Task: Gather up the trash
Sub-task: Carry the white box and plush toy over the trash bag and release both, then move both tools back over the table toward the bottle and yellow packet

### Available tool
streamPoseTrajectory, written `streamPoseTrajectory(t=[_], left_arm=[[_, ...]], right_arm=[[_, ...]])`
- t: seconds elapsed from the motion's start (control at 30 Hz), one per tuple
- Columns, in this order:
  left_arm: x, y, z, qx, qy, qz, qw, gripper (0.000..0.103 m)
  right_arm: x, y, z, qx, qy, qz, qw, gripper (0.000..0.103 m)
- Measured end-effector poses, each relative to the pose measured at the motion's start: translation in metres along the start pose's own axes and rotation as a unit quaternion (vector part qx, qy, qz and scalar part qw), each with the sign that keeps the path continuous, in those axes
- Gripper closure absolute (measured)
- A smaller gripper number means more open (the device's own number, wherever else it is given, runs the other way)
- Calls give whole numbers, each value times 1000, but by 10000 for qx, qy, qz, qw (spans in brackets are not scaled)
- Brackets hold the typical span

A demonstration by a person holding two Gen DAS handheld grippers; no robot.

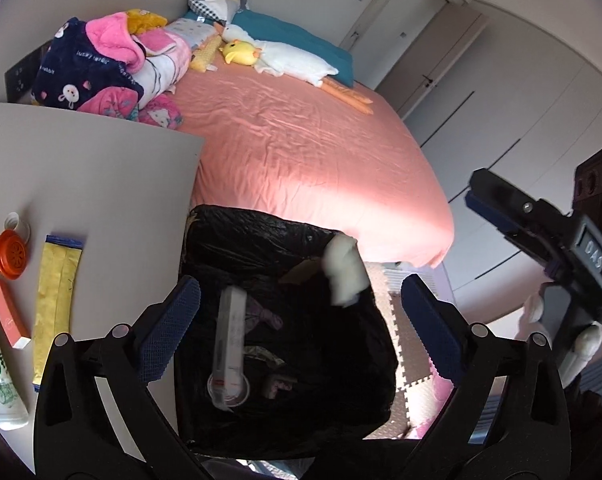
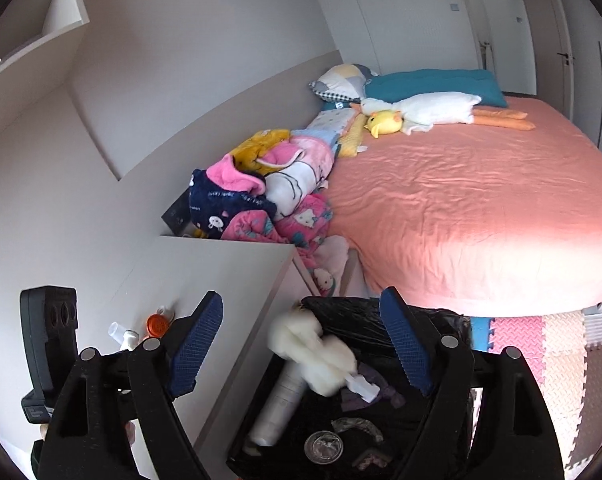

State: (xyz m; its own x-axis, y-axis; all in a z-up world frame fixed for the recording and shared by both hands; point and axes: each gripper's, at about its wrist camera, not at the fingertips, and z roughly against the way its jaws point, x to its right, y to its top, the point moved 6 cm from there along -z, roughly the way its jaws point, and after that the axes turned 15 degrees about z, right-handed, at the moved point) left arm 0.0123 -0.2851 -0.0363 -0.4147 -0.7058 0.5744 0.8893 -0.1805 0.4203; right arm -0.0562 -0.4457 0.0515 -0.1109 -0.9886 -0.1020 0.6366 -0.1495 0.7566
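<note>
Left wrist view: your left gripper (image 1: pixel 299 314) is spread, empty, above the black-lined trash bin (image 1: pixel 221 232) holding a clear tube (image 1: pixel 231 344); a white wad (image 1: pixel 345 274) blurs at its rim. Right wrist view: your right gripper (image 2: pixel 307 346) is released, the white wad (image 2: pixel 313 350) mid-air over the bin (image 2: pixel 441 318), above a white bottle (image 2: pixel 279 408) and a clear cup (image 2: pixel 323 447).

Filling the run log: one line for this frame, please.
phase: dropping trash | left claw: open, over bin | right claw: open | white wad: above bin, blurred | table: yellow packet, orange cap left

Black bin liner (image 1: pixel 285 240), salmon-pink bedsheet (image 1: pixel 301 140)
</note>
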Motion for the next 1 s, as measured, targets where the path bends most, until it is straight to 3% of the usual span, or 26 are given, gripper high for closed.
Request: streamPoseTrajectory(t=[0.47,1.0], left_arm=[[-1,3,-1,98,226,-67,9997,6],[-35,7,24,325,502,233,9979,6]], right_arm=[[4,0,-4,24,0,44,10000,22],[-35,4,-32,-135,379,305,9987,22]])
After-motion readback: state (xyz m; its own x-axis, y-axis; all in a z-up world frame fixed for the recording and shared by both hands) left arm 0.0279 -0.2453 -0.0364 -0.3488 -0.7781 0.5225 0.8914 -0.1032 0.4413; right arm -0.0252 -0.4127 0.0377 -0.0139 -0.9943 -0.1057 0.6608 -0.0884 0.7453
